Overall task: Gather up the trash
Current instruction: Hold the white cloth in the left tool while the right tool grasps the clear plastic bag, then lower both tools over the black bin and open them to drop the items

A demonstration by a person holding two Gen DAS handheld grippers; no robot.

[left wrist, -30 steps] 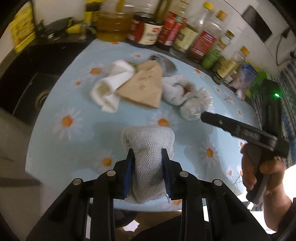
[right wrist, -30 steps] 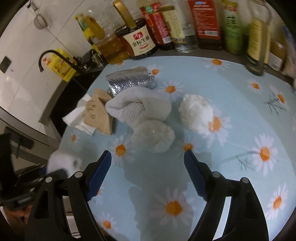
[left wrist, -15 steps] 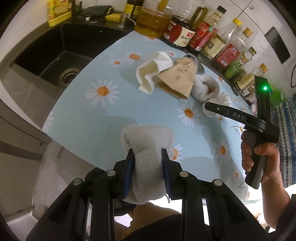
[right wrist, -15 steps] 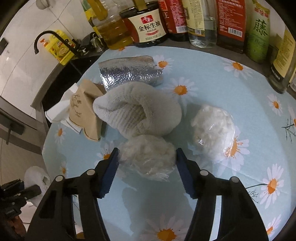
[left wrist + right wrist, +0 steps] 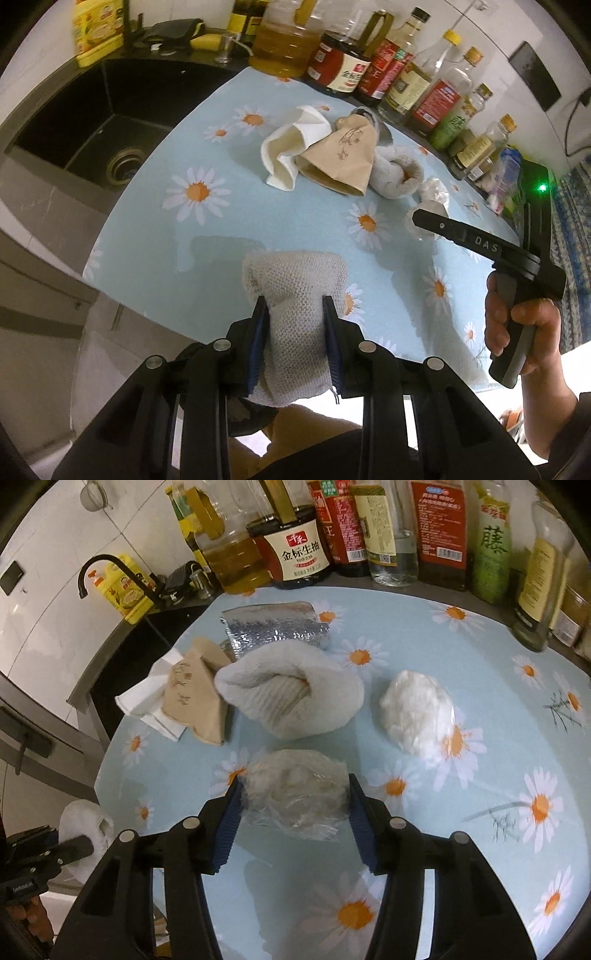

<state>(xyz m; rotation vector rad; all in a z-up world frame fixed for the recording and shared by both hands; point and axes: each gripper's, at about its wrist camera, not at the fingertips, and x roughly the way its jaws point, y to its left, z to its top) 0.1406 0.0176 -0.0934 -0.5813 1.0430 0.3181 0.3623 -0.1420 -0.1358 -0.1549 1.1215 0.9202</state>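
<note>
My right gripper (image 5: 293, 821) is closing, blue pads (image 5: 228, 829) touching the flanks of a plastic-wrapped wad (image 5: 295, 788) that lies on the daisy-print counter (image 5: 461, 830), near its front edge. The wad looks light, soft and squashy; the film is slick and crinkled, with a loose skirt toward me, so I judge the hold belongs across the plump middle, not on the film. It is a squat lump, long axis roughly across my fingers, pointing nowhere in particular. My left gripper (image 5: 295, 345) is clamped hard on a grey knitted cloth (image 5: 295, 291), held at the counter's front edge toward the sink-side corner; the cloth is limp, grippy, weighs little by the look, and its long axis runs along my fingers, free end bulging forward. Outward: behind the wad a rolled white towel (image 5: 291, 690), long axis across the counter, open fold facing left; a second wrapped white wad (image 5: 415, 709) right of it; a brown paper bag (image 5: 195, 698) over a white napkin (image 5: 147, 701) toward the sink edge; a foil pouch (image 5: 273, 626) behind those. Bottles (image 5: 295, 550) line the back edge. Black sink (image 5: 92, 140) beyond the left edge.
</note>
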